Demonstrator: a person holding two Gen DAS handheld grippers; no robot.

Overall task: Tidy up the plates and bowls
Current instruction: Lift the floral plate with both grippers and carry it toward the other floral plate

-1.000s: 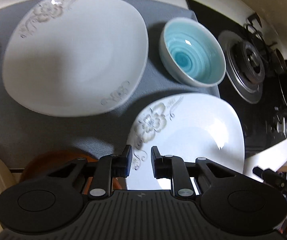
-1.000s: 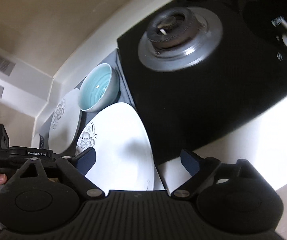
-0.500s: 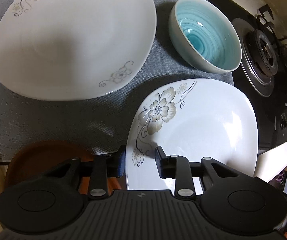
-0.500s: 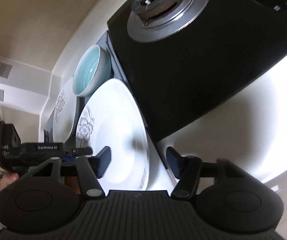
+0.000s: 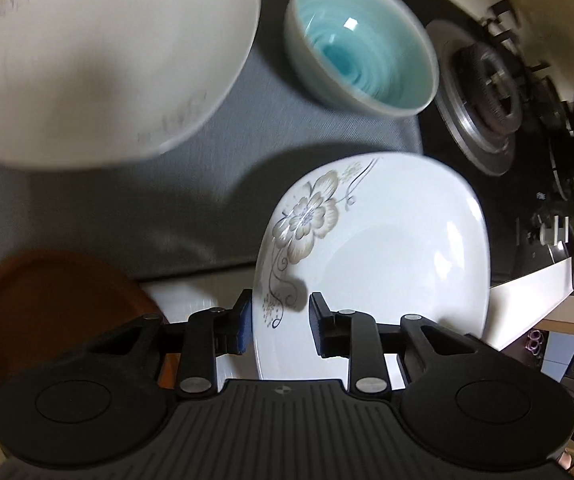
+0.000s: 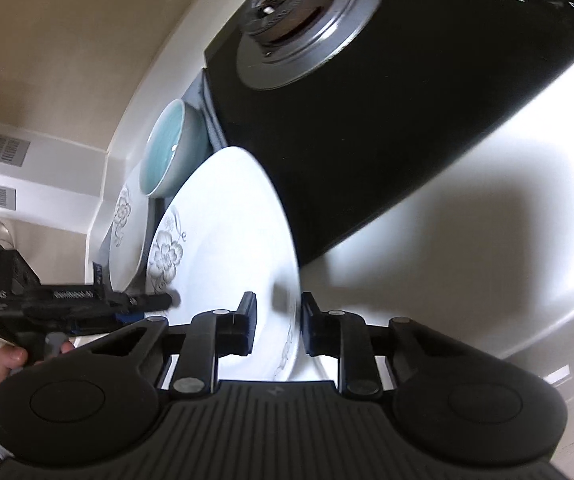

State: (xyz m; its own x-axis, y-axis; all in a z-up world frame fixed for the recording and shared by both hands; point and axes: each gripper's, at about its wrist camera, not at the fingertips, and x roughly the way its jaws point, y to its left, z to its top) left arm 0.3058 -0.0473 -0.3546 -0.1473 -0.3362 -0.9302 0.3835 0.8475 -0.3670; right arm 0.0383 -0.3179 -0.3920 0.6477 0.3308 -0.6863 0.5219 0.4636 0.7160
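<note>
The small flowered plate [image 5: 387, 248] sits at the near edge of the counter, partly over the grey mat [image 5: 107, 208], at about 5 o'clock from the turquoise bowl [image 5: 361, 46] and at 4 o'clock from the large flowered plate [image 5: 99, 56], which is blurred. The left gripper [image 5: 280, 322] straddles the small plate's near-left rim: one finger is just outside the edge, the other over the glazed face, with a visible gap, so the jaws are apart and not yet clamped. In the right wrist view the right gripper [image 6: 275, 324] straddles the opposite rim of the same plate [image 6: 227, 248], also with a gap between pads and china. The left tool [image 6: 67, 300] shows at 9 o'clock there. Whether the plate is already tilted off the counter I cannot tell. The plate looks like glazed ceramic: stiff, fairly heavy for its size, slick and easily chipped. It is best taken on the raised rim, pads well over the lip, both sides pinched evenly. A brown plate [image 5: 55, 312] lies at 9 o'clock from the left gripper; the stove burner [image 5: 483, 96] lies at 2 o'clock.
</note>
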